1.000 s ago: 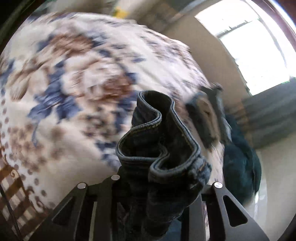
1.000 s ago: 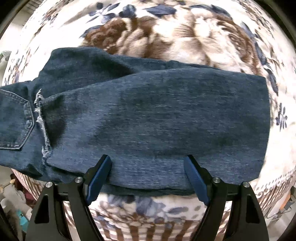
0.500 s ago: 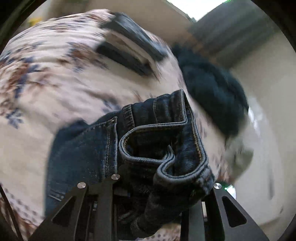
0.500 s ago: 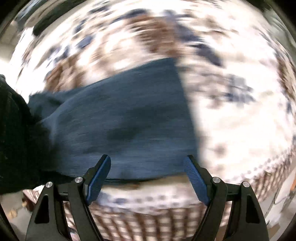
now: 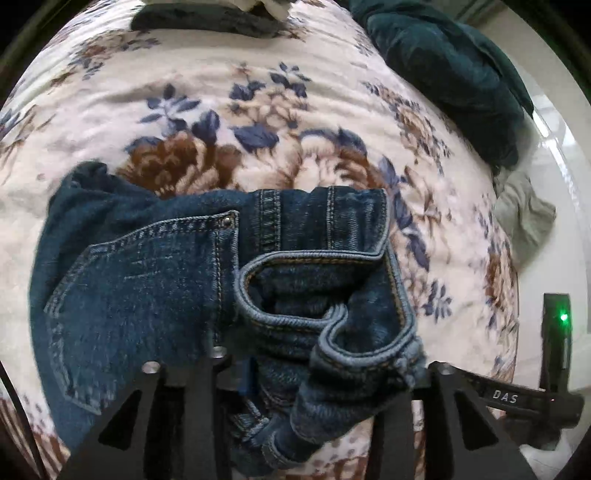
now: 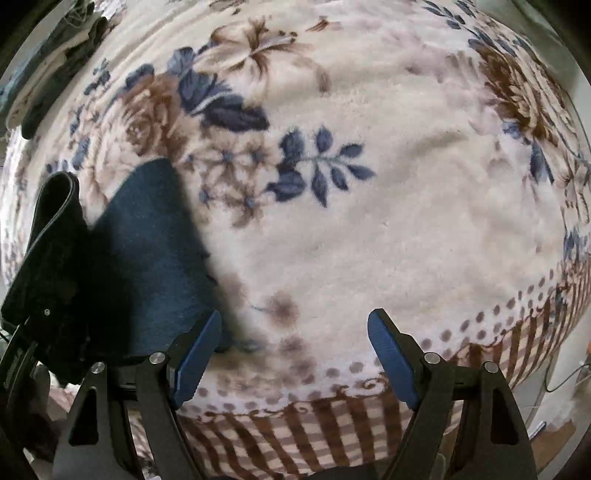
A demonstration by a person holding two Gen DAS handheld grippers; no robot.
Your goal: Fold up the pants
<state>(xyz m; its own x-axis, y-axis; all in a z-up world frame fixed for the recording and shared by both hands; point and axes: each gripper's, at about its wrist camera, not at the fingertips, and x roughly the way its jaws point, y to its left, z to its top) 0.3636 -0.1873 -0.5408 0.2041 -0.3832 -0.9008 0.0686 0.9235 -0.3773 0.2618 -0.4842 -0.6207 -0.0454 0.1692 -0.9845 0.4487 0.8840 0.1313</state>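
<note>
Dark blue jeans (image 5: 147, 280) lie folded on a floral blanket (image 5: 258, 92). My left gripper (image 5: 317, 369) is shut on the bunched waistband (image 5: 332, 325), held just above the back-pocket panel. In the right wrist view a folded edge of the jeans (image 6: 155, 266) lies at the left. My right gripper (image 6: 295, 354) is open and empty over bare blanket (image 6: 369, 221), its left blue pad (image 6: 195, 354) beside the denim edge. The other gripper, holding dark cloth, shows at the far left (image 6: 44, 266).
A dark teal garment (image 5: 454, 70) lies at the blanket's far right, with a grey cloth (image 5: 524, 218) below it. A dark folded item (image 5: 207, 18) lies at the far edge. The blanket's checked border (image 6: 332, 424) hangs off the near edge.
My left gripper has swung down and carried the waistband over onto the laid jeans. My right gripper has moved right, off the denim, and stayed open.
</note>
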